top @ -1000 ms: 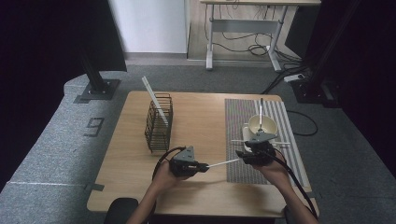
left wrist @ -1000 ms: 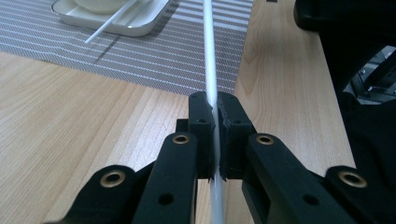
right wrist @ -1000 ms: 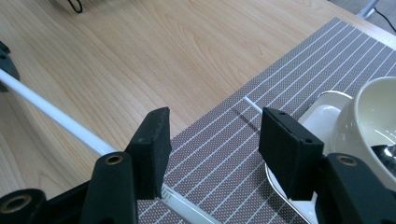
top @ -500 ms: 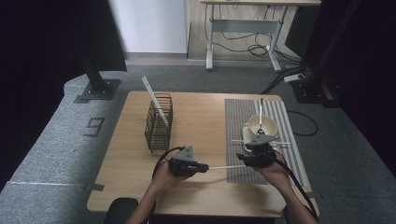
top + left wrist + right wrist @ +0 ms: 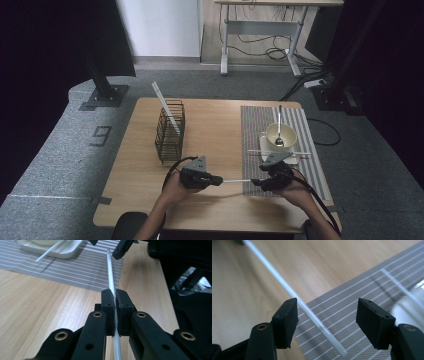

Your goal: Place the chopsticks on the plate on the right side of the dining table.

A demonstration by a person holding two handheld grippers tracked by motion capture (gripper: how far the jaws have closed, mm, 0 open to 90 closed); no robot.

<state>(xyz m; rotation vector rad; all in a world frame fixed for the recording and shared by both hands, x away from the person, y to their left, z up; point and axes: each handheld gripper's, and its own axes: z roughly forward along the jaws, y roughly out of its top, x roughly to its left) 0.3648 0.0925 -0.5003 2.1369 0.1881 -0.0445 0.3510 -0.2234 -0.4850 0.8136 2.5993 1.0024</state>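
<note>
A handover looks to be in hand: the left gripper (image 5: 216,179) has its jaws pinched tight on a thin white stick (image 5: 111,287), held level just above the desk (image 5: 215,130) and stretching toward the right gripper (image 5: 256,182). That one's jaws stand wide apart with nothing between them gripped; the stick's free tip (image 5: 337,347) passes between them, close to the left-hand jaw, over the edge of the striped mat (image 5: 255,130). Next, probably, the right jaws must either close squarely on the stick or draw clear.
</note>
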